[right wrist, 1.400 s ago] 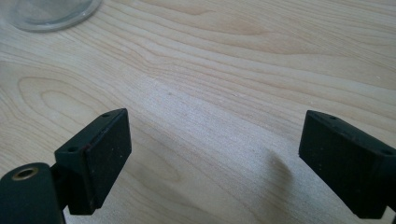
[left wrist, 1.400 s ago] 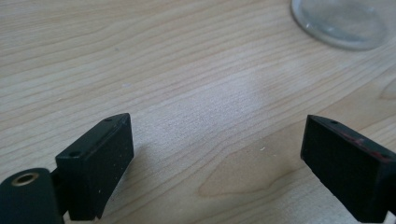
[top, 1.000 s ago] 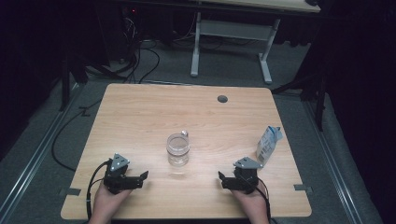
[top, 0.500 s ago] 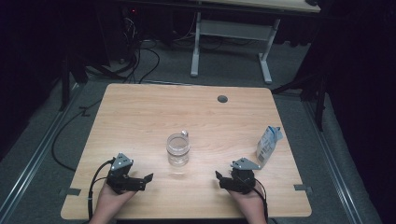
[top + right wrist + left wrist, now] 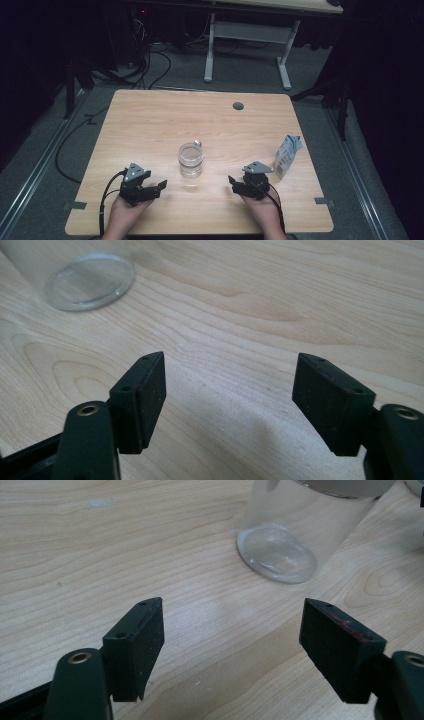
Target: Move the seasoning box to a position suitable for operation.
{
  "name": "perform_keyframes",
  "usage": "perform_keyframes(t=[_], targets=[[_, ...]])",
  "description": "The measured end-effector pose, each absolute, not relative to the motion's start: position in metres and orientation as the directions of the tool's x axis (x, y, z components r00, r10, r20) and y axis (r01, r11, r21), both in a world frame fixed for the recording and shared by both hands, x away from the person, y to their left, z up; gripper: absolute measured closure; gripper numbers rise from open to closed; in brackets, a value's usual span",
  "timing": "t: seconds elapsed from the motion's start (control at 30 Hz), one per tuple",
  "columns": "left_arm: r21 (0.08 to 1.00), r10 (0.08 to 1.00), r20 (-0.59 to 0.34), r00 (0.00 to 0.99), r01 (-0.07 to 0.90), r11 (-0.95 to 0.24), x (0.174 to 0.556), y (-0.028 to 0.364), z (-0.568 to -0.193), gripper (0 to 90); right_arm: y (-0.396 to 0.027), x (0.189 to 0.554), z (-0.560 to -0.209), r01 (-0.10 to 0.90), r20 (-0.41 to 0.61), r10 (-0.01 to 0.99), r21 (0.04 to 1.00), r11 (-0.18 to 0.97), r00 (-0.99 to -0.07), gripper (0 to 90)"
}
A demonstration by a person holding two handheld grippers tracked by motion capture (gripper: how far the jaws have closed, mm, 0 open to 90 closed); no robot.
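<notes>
Glass jar (image 5: 191, 160) stands upright mid-counter (image 5: 150, 120), between my 2 grippers and touching neither. Since a second ago both have edged slightly inward; my left gripper (image 5: 161, 185) and right gripper (image 5: 231, 179) rest low by the near edge, jaws spread wide and empty. I judge the reach for the jar barely begun, the small carton (image 5: 287, 155) untouched at my right.
</notes>
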State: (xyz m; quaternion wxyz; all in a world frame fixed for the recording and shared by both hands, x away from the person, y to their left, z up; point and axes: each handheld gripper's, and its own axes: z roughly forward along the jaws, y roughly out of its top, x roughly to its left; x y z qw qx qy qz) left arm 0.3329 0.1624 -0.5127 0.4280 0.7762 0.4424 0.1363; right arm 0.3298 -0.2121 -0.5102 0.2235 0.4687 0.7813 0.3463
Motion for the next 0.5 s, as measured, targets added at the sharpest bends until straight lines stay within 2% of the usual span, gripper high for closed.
perform_keyframes(t=[0.17, 0.33, 0.5], targets=[[0.799, 0.805, -0.158, 0.572, 0.553, -0.236, 0.332, 0.157, -0.504, 29.4, -0.214, 0.328, -0.511, 0.569, -0.031, 0.883, 0.754, 0.328, -0.469, 32.3], [0.814, 0.809, -0.145, 0.570, 0.533, -0.229, 0.334, 0.150, -0.489, 34.8, -0.230, 0.320, -0.513, 0.574, 0.025, 0.894, 0.775, 0.266, -0.448, 38.3], [0.826, 0.798, -0.136, 0.587, 0.512, -0.236, 0.339, 0.147, -0.480, 39.3, -0.237, 0.318, -0.515, 0.575, 0.024, 0.894, 0.773, 0.268, -0.448, 38.7]])
